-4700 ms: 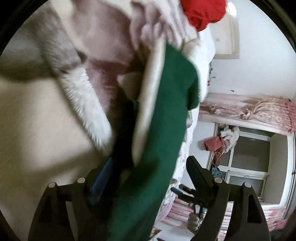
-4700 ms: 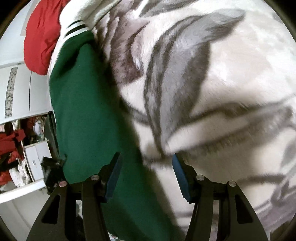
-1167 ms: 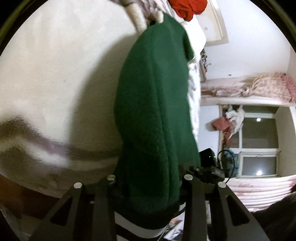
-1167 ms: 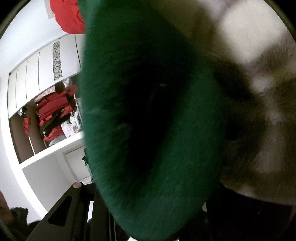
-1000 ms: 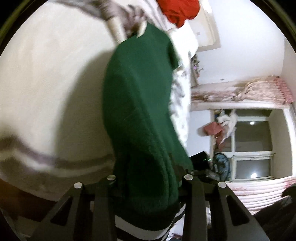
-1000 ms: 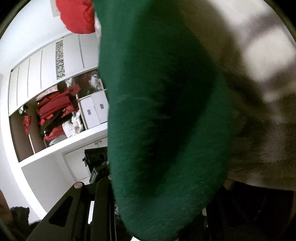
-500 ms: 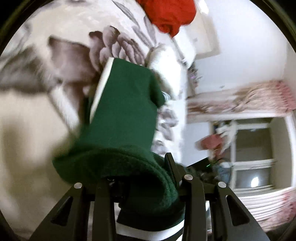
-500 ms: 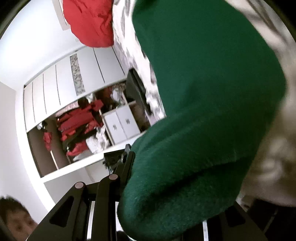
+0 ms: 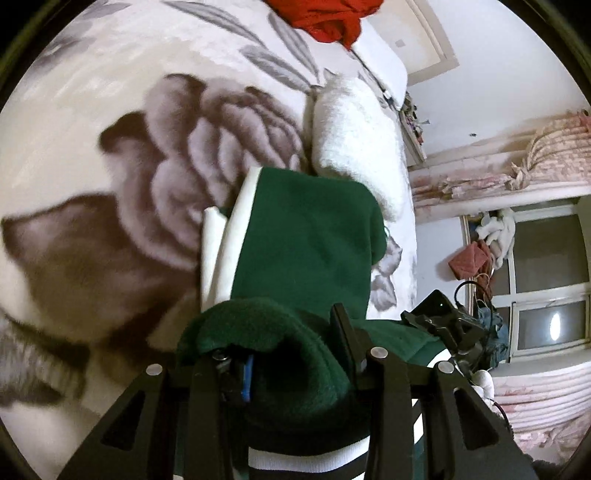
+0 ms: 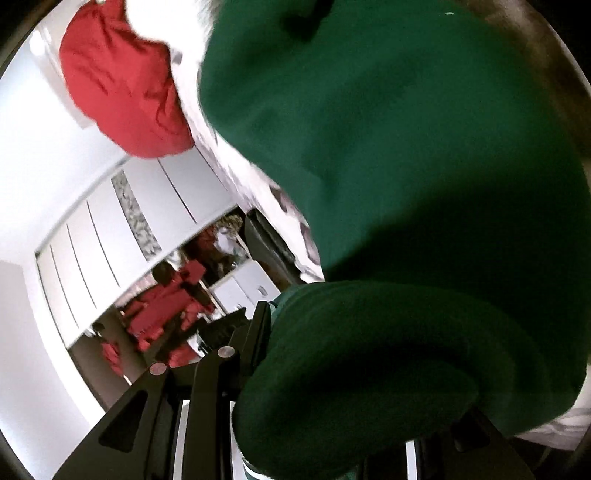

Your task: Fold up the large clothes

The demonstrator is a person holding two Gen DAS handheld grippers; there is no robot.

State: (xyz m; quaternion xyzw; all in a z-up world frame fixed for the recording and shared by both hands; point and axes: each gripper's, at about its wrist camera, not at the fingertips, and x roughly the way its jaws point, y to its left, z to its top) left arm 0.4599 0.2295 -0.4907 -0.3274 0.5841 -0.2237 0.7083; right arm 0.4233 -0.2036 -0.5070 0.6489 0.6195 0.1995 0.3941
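A dark green fleece garment [image 9: 306, 251] with white trim and a striped hem lies on a flowered blanket [image 9: 110, 166] on the bed. My left gripper [image 9: 291, 354] is shut on a bunched fold of the green garment, lifted over the part lying flat. In the right wrist view the green garment [image 10: 406, 166] fills most of the frame. My right gripper [image 10: 351, 369] is shut on a thick rolled edge of it; its right finger is hidden by cloth.
A red garment [image 9: 325, 14] lies at the far end of the bed, also in the right wrist view [image 10: 122, 85]. A white fluffy roll [image 9: 351, 140] lies beyond the green garment. A wardrobe [image 10: 110, 229] and a window [image 9: 546, 280] flank the bed.
Both grippers have carried the held green edge up and forward over the rest of the garment, so it doubles onto itself. The flat part and its white trim show more fully.
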